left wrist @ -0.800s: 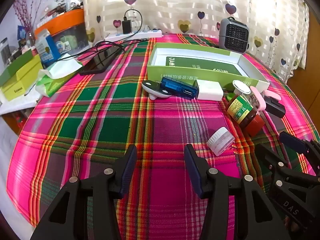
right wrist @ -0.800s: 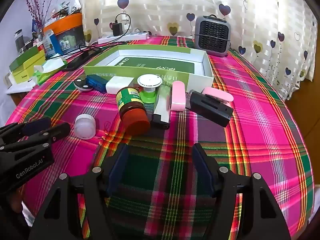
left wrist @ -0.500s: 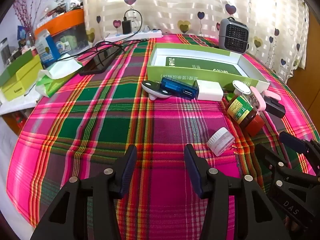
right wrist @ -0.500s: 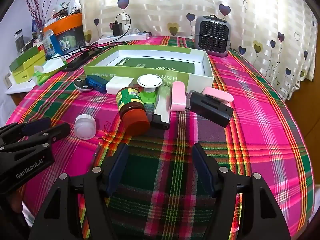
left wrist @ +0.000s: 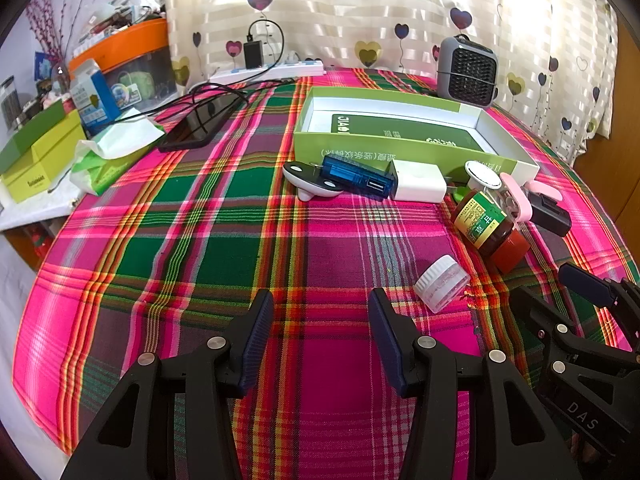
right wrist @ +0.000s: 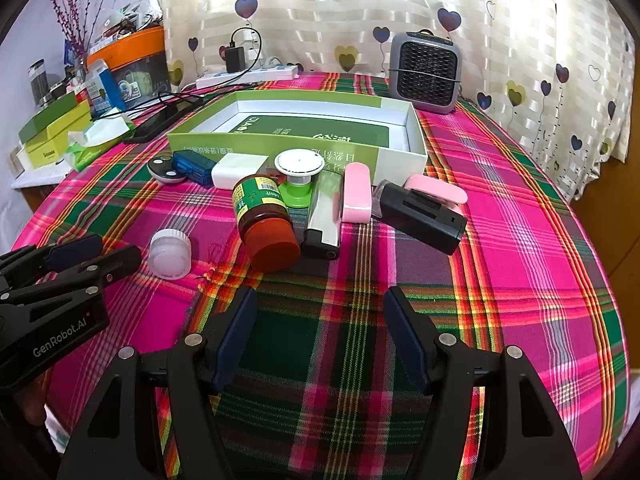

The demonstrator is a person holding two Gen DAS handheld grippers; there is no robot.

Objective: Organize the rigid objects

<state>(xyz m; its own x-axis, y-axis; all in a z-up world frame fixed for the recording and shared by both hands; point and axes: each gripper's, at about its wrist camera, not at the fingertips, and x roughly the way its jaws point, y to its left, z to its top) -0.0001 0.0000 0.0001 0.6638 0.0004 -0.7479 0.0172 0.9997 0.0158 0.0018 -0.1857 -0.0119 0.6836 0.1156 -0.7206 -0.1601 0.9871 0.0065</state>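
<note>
An open green and white box (left wrist: 496, 128) (right wrist: 412, 128) lies on the plaid table. Along its near wall sit a dark oval fob (left wrist: 308, 178), a blue USB device (left wrist: 356, 176), a white block (left wrist: 418, 181), a brown jar with a red lid (right wrist: 264, 216) on its side, a silver lighter (right wrist: 324, 220), a pink case (right wrist: 356, 192) and a black box (right wrist: 420, 216). A small clear jar with a white cap (left wrist: 440, 282) (right wrist: 170, 254) lies nearer. My left gripper (left wrist: 320, 304) and my right gripper (right wrist: 320, 304) stand open over bare cloth, nothing between their fingers.
A grey fan heater (right wrist: 426, 70) stands behind the box. A dark tablet (left wrist: 196, 126), cables and a power strip (left wrist: 268, 72) lie at the back left. Green boxes (left wrist: 36, 152), tissues (left wrist: 112, 148) and an orange tub (left wrist: 120, 46) crowd the left side shelf.
</note>
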